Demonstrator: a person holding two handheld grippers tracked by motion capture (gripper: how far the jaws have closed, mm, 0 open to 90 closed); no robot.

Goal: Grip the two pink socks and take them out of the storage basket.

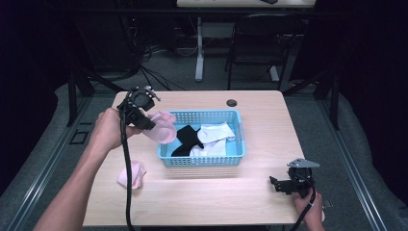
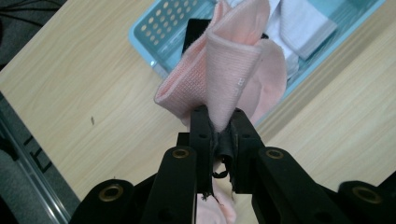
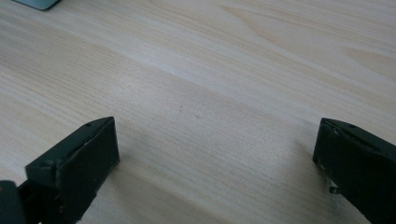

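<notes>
My left gripper (image 1: 148, 123) is shut on a pink sock (image 1: 162, 127) and holds it up over the left rim of the blue basket (image 1: 237, 139). In the left gripper view the pink sock (image 2: 224, 79) bunches out from between the closed jaws of my left gripper (image 2: 219, 123), above the blue basket (image 2: 154, 35). Inside the basket lie a black sock (image 1: 186, 139) and white socks (image 1: 215, 137). A second pink sock (image 1: 131, 174) lies on the table at the front left. My right gripper (image 1: 275, 184) rests open near the table's front right corner; its jaws stand wide apart in the right gripper view (image 3: 215, 156).
The wooden table (image 1: 260, 115) has a round cable hole (image 1: 232, 102) behind the basket. A black chair (image 1: 255, 43) and a table leg (image 1: 199, 48) stand on the floor beyond the far edge. Dark frames flank both sides.
</notes>
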